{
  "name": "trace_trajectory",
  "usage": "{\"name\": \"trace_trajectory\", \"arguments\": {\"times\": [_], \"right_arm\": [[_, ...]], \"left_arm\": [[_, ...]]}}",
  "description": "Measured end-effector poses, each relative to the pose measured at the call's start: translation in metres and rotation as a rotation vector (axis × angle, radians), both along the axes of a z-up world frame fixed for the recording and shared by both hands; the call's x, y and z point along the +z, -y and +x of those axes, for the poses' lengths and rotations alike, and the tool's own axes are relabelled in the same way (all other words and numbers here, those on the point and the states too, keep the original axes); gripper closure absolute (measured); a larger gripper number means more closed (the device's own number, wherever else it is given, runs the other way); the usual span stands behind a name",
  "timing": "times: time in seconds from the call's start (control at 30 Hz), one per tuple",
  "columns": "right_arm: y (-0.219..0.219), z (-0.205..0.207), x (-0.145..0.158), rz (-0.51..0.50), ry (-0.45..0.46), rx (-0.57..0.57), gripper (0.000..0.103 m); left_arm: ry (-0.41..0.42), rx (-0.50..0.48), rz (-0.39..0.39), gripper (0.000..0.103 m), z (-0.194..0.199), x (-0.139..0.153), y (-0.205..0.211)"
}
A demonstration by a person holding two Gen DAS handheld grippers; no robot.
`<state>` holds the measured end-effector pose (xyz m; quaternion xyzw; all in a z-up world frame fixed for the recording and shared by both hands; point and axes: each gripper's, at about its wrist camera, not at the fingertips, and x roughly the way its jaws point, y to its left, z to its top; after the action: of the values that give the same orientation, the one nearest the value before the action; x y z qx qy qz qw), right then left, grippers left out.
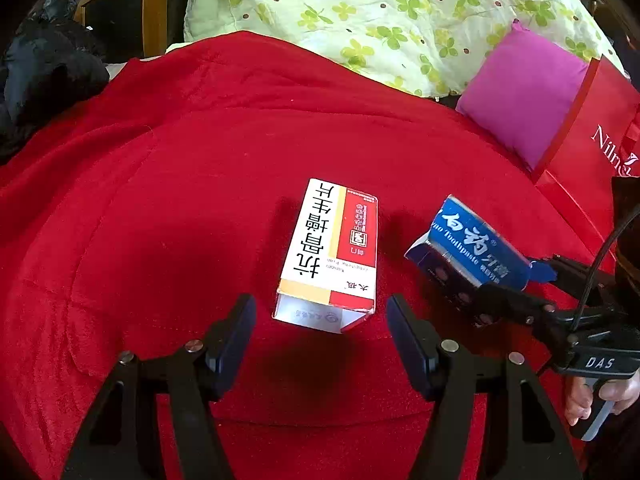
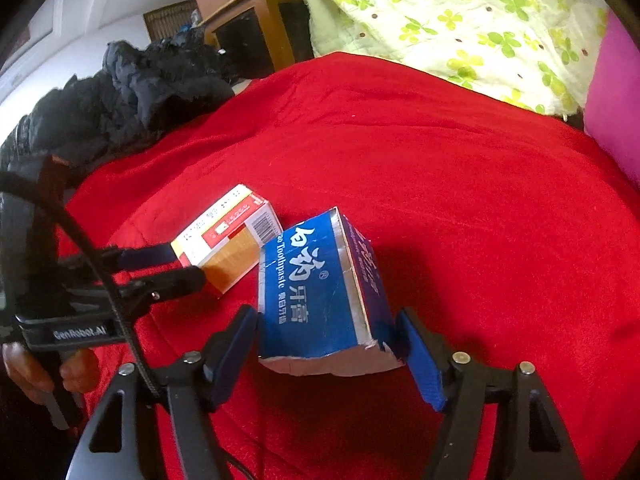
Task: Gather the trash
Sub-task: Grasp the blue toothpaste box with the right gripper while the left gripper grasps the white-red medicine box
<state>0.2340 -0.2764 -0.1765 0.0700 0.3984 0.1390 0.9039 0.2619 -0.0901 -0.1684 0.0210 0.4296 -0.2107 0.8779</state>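
A white, red and orange medicine box [image 1: 330, 254] lies on the red blanket [image 1: 168, 184]. My left gripper [image 1: 320, 320] is open, its fingers on either side of the box's near end, not touching it. It also shows in the right wrist view [image 2: 188, 268] beside the same box [image 2: 230, 240]. My right gripper [image 2: 328, 340] is shut on a torn blue toothpaste box [image 2: 320, 292] and holds it off the blanket. The blue box [image 1: 468, 248] also shows in the left wrist view, to the right of the medicine box.
A red paper bag [image 1: 588, 160] stands at the right edge with a magenta cushion [image 1: 524, 96] behind it. A green clover quilt [image 1: 400, 16] lies at the back. A black jacket [image 2: 120, 96] is heaped at the left.
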Motion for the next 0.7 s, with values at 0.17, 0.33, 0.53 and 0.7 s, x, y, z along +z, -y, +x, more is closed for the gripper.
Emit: {"name": "trace_trajectory", "arguments": {"times": [0.17, 0.33, 0.53, 0.7], "right_arm": [[0.002, -0.001, 0.000, 0.021, -0.004, -0.007, 0.033], [0.006, -0.003, 0.000, 0.058, -0.019, -0.019, 0.037], [0.012, -0.004, 0.001, 0.107, -0.043, -0.039, 0.042], [0.010, -0.003, 0.002, 0.130, -0.055, -0.031, 0.043]], "left_arm": [[0.001, 0.010, 0.010, 0.035, 0.003, -0.002, 0.005], [-0.002, 0.008, 0.014, 0.035, 0.010, -0.006, 0.012], [-0.012, -0.001, 0.004, 0.051, 0.016, -0.008, 0.019], [0.002, 0.006, -0.004, 0.053, 0.015, -0.005, 0.015]]}}
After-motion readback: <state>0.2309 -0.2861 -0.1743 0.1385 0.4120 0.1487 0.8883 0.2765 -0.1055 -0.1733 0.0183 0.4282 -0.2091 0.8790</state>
